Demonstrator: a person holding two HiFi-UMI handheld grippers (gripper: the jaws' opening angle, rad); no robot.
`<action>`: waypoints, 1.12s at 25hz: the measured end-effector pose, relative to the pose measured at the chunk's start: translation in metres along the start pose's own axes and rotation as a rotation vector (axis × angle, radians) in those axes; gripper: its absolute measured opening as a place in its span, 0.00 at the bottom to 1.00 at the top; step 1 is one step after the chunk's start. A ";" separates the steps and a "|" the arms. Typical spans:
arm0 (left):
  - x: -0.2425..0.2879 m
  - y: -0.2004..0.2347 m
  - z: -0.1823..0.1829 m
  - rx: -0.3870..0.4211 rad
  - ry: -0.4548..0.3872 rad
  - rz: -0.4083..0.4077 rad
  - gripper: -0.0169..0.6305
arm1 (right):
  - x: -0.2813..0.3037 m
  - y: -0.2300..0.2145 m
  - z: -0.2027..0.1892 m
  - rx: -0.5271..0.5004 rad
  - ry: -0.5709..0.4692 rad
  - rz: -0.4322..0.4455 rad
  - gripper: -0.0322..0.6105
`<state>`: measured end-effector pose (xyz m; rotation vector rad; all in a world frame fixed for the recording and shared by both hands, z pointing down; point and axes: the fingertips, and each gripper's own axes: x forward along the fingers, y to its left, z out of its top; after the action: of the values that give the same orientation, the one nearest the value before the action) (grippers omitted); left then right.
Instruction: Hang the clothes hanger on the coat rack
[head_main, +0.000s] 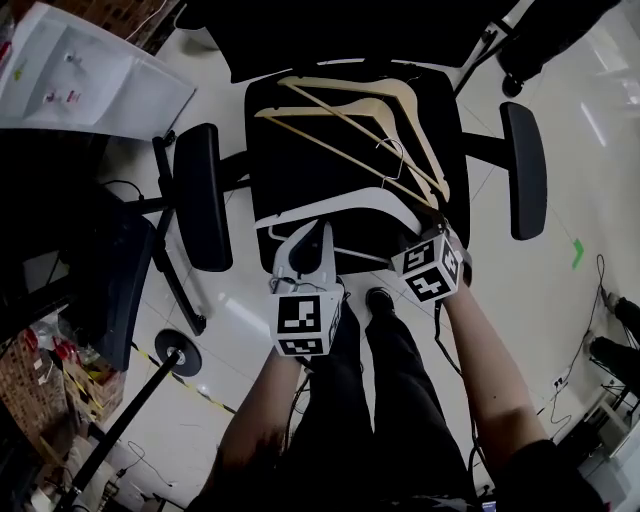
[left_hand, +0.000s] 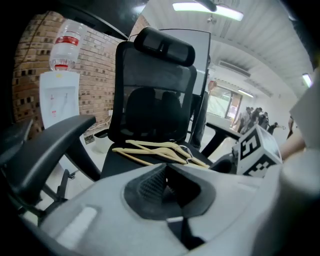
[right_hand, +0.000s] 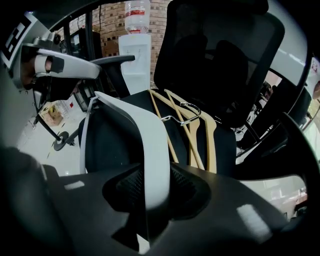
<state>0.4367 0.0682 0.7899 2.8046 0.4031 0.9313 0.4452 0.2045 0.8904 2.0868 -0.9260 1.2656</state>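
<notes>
1. I am seeing the right gripper (right_hand: 150, 200) clenching on a white clothes hanger (right_hand: 145, 145); the white band is running up between its pads.
2. In the head view that white clothes hanger (head_main: 350, 200) is lying across the front edge of the office chair seat (head_main: 300, 170), with the right gripper (head_main: 432, 225) at its right end.
3. I am reading the left gripper (left_hand: 167, 187) as closed, pads together with nothing between them; it is hovering at the seat's front (head_main: 305, 245), just beside the white hanger.
4. Several wooden hangers (head_main: 370, 110) are resting farther back on the seat, their metal hooks (right_hand: 182, 112) overlapping.
</notes>
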 end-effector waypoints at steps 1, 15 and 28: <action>-0.003 -0.001 0.006 0.003 -0.017 0.011 0.03 | -0.005 -0.003 0.003 -0.004 -0.017 -0.003 0.24; -0.097 -0.066 0.120 0.044 -0.243 0.100 0.03 | -0.158 -0.039 0.063 -0.142 -0.222 -0.067 0.24; -0.231 -0.113 0.237 0.107 -0.494 0.179 0.03 | -0.304 -0.040 0.135 -0.298 -0.435 -0.098 0.23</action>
<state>0.3788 0.0905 0.4456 3.0657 0.1354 0.2189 0.4503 0.2175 0.5557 2.1656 -1.1015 0.5849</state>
